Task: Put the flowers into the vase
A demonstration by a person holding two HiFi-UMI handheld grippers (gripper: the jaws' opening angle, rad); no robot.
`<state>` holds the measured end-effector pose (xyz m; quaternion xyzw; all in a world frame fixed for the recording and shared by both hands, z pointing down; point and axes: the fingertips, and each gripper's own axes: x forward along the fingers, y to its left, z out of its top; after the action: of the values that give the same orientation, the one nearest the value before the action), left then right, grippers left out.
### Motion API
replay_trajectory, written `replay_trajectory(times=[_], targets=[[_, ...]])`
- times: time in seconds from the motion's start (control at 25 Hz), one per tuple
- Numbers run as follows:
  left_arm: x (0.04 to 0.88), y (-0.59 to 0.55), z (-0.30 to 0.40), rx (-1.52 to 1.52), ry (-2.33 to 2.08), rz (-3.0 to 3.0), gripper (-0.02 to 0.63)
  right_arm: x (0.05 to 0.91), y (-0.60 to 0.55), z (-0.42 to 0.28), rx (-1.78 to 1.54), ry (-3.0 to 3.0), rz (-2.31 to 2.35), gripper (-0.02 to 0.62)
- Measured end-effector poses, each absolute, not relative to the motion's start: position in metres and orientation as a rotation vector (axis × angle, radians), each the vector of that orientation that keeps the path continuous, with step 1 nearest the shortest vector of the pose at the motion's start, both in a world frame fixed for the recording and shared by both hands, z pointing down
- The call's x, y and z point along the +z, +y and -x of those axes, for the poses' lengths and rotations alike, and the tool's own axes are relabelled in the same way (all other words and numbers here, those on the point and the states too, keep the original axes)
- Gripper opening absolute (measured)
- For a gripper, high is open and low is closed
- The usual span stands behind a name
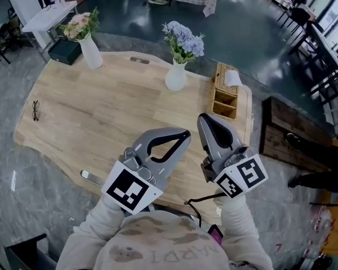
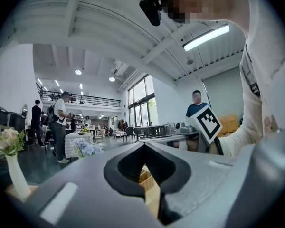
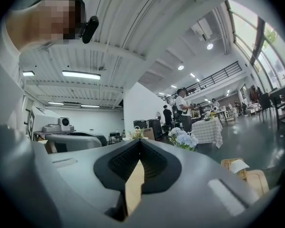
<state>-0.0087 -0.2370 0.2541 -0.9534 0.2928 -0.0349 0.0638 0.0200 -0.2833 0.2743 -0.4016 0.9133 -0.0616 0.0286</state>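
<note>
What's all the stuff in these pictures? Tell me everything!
table: one, light wood, under everything
tall vase: one, white, back left corner
pink flowers: one bunch, in tall vase
round vase: one, white, back middle
blue flowers: one bunch, in round vase
basket: one, wicker, right edge
glasses: one pair, dark, left edge
small flat object: one, silvery, near edge
box: one, dark green, by back left corner
left gripper: one, grey, shut, empty
right gripper: one, grey, shut, empty

cream sleeves (image 1: 96, 224), grey tools (image 1: 185, 135)
</note>
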Motion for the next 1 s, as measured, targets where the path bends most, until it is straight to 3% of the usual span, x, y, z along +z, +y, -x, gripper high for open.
replay_trajectory(times=[1.0], targets=[[0.240,-0.177,0.038,-0.108,0.868,2.834,0.000,0.255,-0.180,0.020,-0.002,2.854,1.255,0.025]])
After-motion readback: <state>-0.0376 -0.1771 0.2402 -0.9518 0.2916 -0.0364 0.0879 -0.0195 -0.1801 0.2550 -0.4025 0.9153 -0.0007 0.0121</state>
